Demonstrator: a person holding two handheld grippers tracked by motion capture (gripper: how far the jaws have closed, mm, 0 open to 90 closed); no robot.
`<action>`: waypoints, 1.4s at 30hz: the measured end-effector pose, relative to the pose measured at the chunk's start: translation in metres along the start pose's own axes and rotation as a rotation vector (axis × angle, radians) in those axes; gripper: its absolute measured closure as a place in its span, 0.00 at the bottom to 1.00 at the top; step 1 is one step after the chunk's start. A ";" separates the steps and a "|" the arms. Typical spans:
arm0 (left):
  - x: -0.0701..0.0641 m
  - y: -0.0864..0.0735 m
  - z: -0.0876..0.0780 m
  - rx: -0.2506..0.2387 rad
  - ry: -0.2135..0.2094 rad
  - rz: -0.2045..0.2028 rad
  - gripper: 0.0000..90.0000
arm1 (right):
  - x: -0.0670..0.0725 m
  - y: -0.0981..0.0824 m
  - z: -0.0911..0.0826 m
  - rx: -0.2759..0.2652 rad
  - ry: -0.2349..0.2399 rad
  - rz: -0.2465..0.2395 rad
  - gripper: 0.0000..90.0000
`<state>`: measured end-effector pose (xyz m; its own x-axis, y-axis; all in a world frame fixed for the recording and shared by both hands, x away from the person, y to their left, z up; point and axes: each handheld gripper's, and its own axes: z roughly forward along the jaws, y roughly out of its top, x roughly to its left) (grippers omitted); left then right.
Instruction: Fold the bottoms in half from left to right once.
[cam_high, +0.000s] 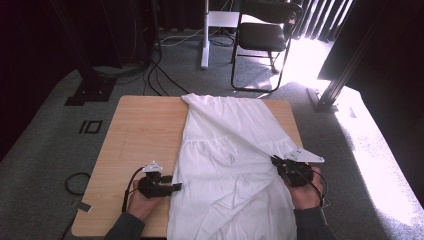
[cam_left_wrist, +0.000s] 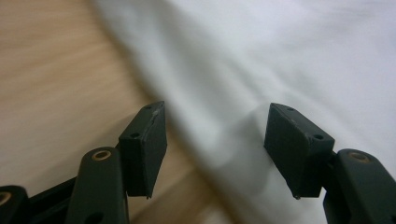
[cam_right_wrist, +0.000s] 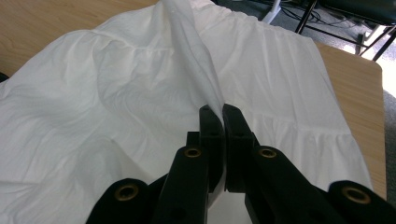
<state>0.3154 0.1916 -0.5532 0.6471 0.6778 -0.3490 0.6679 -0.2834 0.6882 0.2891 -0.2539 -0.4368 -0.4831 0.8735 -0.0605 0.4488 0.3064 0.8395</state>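
- Where the white gathered cotton garment (cam_high: 230, 160) lies spread down the middle of the light wooden table (cam_high: 140, 135), reaching from far edge to near edge.
- Right gripper (cam_right_wrist: 218, 112): jaws clamped on a raised ridge of the cloth, pulled taut at its right border.
- Left gripper (cam_left_wrist: 217, 140): jaws apart, astride the garment's left edge, gripping nothing.

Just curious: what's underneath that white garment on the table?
The white garment lies on a wooden table, bare wood showing beside it. Whatever else might lie beneath is covered by cloth.
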 end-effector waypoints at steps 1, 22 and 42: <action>0.000 0.000 0.000 0.000 0.000 0.000 0.54 | 0.000 0.000 0.000 0.000 0.000 0.000 0.98; -0.041 0.066 -0.108 -0.223 0.158 0.191 0.99 | 0.000 0.001 -0.015 -0.023 0.027 -0.011 0.99; -0.024 0.053 0.026 -0.006 0.062 0.039 0.37 | -0.095 -0.097 0.048 0.265 -0.227 0.241 0.87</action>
<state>0.3449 0.1428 -0.5247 0.6482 0.7073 -0.2821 0.6404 -0.3059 0.7045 0.3275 -0.3481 -0.5389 -0.1762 0.9841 -0.0219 0.7206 0.1441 0.6782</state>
